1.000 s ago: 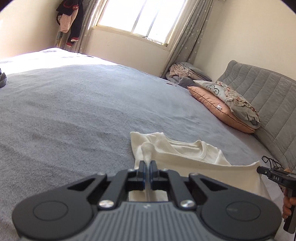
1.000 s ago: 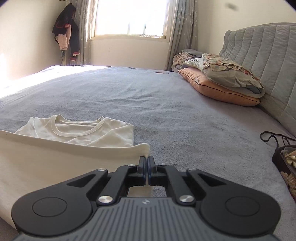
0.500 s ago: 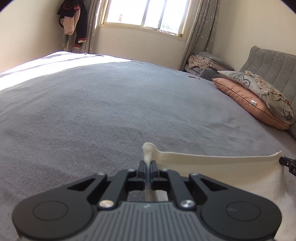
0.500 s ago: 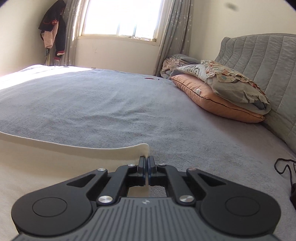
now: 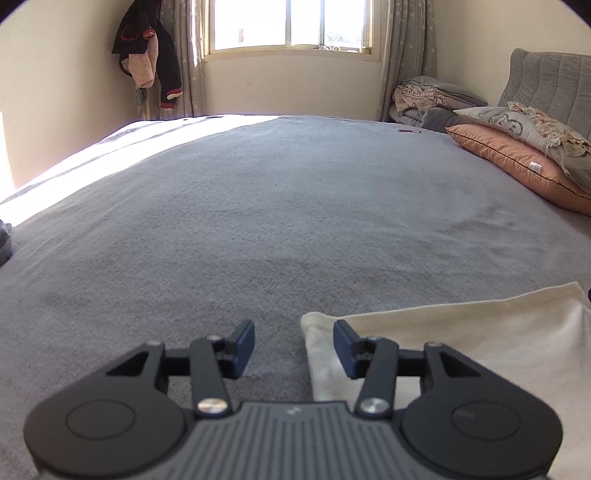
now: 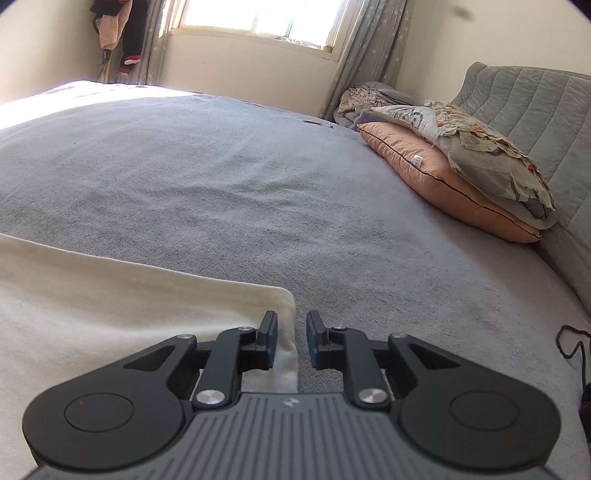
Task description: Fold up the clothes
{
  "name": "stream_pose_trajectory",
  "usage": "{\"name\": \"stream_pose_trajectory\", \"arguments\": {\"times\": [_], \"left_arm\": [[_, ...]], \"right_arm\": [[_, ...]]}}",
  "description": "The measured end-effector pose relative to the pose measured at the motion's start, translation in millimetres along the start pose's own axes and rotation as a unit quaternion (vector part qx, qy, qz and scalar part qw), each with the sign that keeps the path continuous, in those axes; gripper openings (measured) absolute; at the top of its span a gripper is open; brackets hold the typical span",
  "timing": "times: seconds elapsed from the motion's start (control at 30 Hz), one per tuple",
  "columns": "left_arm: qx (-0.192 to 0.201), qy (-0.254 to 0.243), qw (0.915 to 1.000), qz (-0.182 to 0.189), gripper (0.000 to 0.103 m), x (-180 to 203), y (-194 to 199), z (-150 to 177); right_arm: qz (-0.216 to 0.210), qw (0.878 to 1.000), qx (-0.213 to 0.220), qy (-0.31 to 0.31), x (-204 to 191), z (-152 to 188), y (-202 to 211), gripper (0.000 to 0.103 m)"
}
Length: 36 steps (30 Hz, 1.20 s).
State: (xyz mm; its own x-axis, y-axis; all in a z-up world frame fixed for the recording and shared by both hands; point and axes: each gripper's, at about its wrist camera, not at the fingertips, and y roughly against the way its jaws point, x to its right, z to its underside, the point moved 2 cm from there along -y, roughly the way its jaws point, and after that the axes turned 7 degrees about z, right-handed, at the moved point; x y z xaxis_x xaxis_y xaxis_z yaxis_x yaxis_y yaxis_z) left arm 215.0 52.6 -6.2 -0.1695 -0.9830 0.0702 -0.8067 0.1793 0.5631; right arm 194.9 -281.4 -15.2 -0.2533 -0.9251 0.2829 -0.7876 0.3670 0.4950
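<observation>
Cream shirt lies flat on the grey bed, near edge of the scene, folded over with a straight far edge. Its long axis runs left-right across the bed, between my two tools. I can't see the collar or the sleeves, so I can't tell which way the neck end points.

My left tool has its jaws parting, roughly half wide. The shirt's left corner sits in the gap, close to the right finger; pads are not pressing the cloth. The left finger is over bare bed cover.

My right tool has its jaws parting too, narrower than the left one. The shirt's right corner lies under and beside the left finger, with the cloth edge running into the gap. The right finger is over bare bed. No grip on the cloth that I can see.

From the right wrist view the far edge of the shirt slants up toward the far left.

Far right: orange pillow with a patterned grey pillow stacked on it, against the grey headboard. Far wall has a window and curtains. Dark jacket hangs at far left.
</observation>
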Motion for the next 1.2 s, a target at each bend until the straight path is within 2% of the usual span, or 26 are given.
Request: {"name": "stream_pose_trajectory", "arguments": {"times": [0.07, 0.13, 0.27, 0.37, 0.47, 0.53, 0.63, 0.67, 0.73, 0.87, 0.97, 1.1, 1.2], "left_arm": [[0.023, 0.002, 0.9996, 0.018, 0.049, 10, 18, -6], [0.026, 0.005, 0.9975, 0.065, 0.052, 28, 30, -4], [0.006, 0.009, 0.9901, 0.14, 0.056, 62, 35, 23], [-0.018, -0.012, 0.9917, 0.126, 0.055, 68, 26, 52], [0.002, -0.054, 0.99, 0.131, 0.053, 59, 29, 79], [0.009, -0.066, 0.9886, 0.135, 0.052, 50, 37, 80], [0.014, -0.079, 0.99, 0.117, 0.053, 33, 47, 72], [0.015, -0.076, 0.9914, 0.106, 0.058, 26, 49, 68], [0.013, -0.053, 0.9938, 0.096, 0.067, 11, 50, 59], [-0.009, 0.024, 0.9898, 0.14, 0.077, -12, 45, 49], [-0.034, 0.078, 0.9813, 0.173, 0.078, -19, 33, 52], [-0.051, 0.137, 0.9667, 0.21, 0.076, -22, 16, 62], [-0.038, 0.152, 0.9626, 0.221, 0.076, -21, 10, 67]], "right_arm": [[-0.018, 1.0, 0.017, 0.001, -8, -4, 20, 0.033], [-0.049, 0.998, 0.027, 0.009, -24, -4, 38, 0.038], [-0.118, 0.993, 0.023, 0.012, -63, 8, 65, 0.042], [-0.127, 0.991, 0.015, 0.035, -80, 25, 71, 0.044], [-0.126, 0.992, 0.0, 0.03, -69, 45, 65, 0.045], [-0.133, 0.991, -0.005, 0.005, -47, 49, 63, 0.049], [-0.149, 0.988, -0.014, -0.022, -15, 52, 58, 0.05], [-0.149, 0.988, -0.022, -0.032, -5, 52, 57, 0.05], [-0.149, 0.987, -0.029, -0.053, 11, 52, 56, 0.05], [-0.154, 0.983, -0.038, -0.092, 33, 51, 52, 0.051], [-0.142, 0.984, -0.049, -0.1, 40, 53, 43, 0.052], [-0.174, 0.973, -0.083, -0.126, 41, 61, 27, 0.052], [-0.185, 0.969, -0.08, -0.14, 36, 64, 22, 0.054]]}}
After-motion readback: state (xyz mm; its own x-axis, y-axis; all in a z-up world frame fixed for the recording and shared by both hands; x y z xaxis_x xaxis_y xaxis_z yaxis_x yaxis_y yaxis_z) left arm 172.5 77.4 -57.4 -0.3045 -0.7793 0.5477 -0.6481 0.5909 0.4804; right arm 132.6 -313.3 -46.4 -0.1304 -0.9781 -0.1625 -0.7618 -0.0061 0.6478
